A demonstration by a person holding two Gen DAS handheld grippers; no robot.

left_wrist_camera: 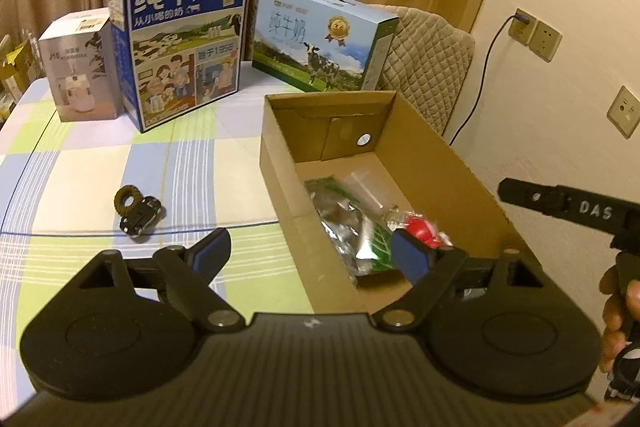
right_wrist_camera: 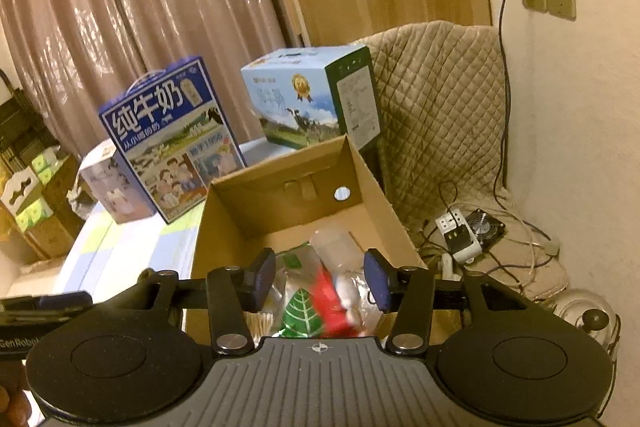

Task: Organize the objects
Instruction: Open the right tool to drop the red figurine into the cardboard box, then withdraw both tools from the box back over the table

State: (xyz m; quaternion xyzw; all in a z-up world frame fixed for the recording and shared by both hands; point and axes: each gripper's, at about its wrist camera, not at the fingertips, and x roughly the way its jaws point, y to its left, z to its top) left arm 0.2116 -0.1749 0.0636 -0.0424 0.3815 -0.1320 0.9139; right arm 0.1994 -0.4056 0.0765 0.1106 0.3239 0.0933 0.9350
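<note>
We hold a two-finger gripper in each hand over a table covered with a pastel checked cloth [left_wrist_camera: 80, 163]. The left gripper [left_wrist_camera: 310, 253] has its fingers spread wide with nothing between them; its right finger hangs over the near end of an open cardboard box [left_wrist_camera: 448, 163], its left finger over bare cloth. Beyond the left finger, well apart from it, lie the things not yet put away: a small black toy car [left_wrist_camera: 143, 217] touching a brown ring-shaped piece [left_wrist_camera: 128, 201].

The right gripper [right_wrist_camera: 320, 281] hangs above the box, fingers parted. Beyond the gap between them, down in the box, a red and white item [right_wrist_camera: 338, 297] looks blurred; we cannot tell whether it touches either pad, though it appears free. Beside it lie a green leaf-printed packet [right_wrist_camera: 302, 313] and a clear plastic cup [right_wrist_camera: 334, 241].

Beyond the box stand two milk cartons [left_wrist_camera: 184, 39] and a small white box [left_wrist_camera: 82, 63].

What could go wrong, in our judgement: the car may roll away when a finger nudges it, the ring may slip from a shared pinch, and the left gripper's right finger may catch the box wall as it swings toward them.
</note>
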